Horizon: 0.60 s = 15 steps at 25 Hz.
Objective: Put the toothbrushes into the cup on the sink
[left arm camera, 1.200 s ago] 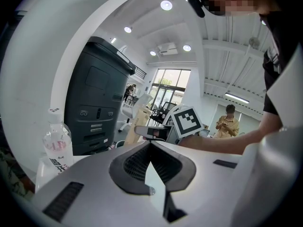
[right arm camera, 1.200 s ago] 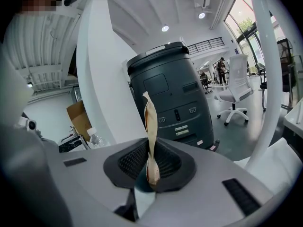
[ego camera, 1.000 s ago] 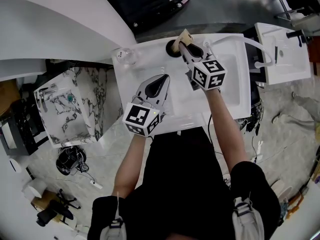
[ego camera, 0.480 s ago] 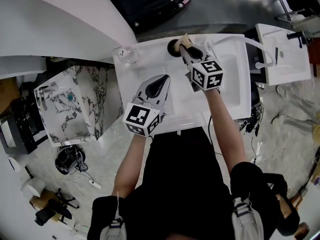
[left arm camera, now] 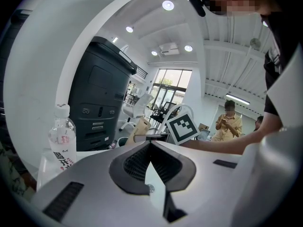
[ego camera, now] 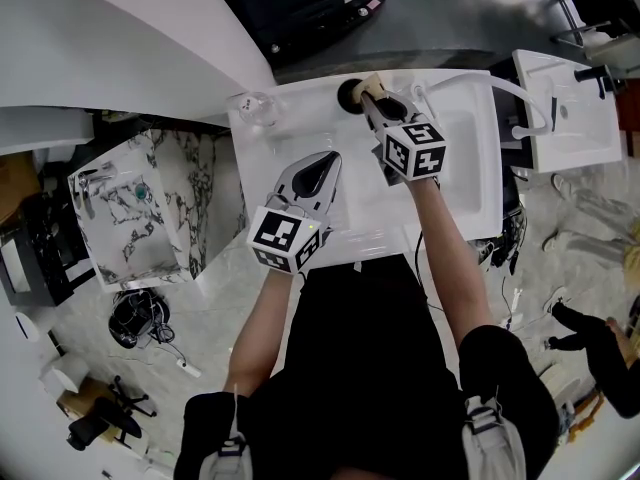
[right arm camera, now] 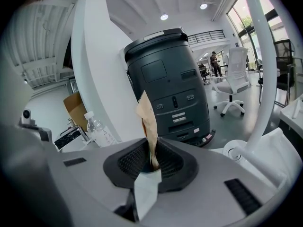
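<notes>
Tan paper-wrapped toothbrush (ego camera: 373, 76) clamped in the right gripper (ego camera: 372, 96) at the dark cup (ego camera: 348, 94), by the back edge of the white sink (ego camera: 460, 158).
The right forearm stretches far forward. The gripper's jaws are closed tight on the lower part of the packet, which stands upright between them. From above, the packet's top overlaps the cup's right rim; whether it touches the cup cannot be told. The left gripper (ego camera: 328, 158) is held nearer the person over the counter, pointing forward, with its jaws met at the tips and nothing between them. A clear water bottle (ego camera: 250, 110) stands left of the cup; its label carries red print too small to read. Each gripper's cube shows black-and-white square markers. The wrapper hides the brush itself, and the right gripper view shows no print on the paper.
</notes>
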Tool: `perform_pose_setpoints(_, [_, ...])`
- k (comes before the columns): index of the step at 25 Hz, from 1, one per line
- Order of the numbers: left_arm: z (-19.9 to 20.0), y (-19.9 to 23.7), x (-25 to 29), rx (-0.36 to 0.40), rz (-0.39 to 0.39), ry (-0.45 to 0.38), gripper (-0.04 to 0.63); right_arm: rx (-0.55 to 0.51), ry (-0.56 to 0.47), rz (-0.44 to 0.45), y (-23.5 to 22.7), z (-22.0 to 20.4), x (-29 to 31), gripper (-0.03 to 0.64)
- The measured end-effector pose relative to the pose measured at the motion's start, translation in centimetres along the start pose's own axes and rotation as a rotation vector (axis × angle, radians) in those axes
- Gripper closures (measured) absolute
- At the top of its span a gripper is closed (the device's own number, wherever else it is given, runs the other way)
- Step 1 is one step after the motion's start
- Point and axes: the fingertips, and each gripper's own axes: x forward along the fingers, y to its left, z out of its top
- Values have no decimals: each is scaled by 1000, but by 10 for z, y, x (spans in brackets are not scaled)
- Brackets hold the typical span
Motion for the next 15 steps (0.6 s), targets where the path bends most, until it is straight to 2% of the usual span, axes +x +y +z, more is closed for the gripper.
perform_pose_setpoints(8, [-2, 1, -2, -3, 8, 0, 581, -4, 9, 1, 0, -3, 0, 560])
perform_pose_setpoints(15, [1, -1, -3, 0, 5, -8, 581, -8, 7, -3, -1, -2, -2, 525])
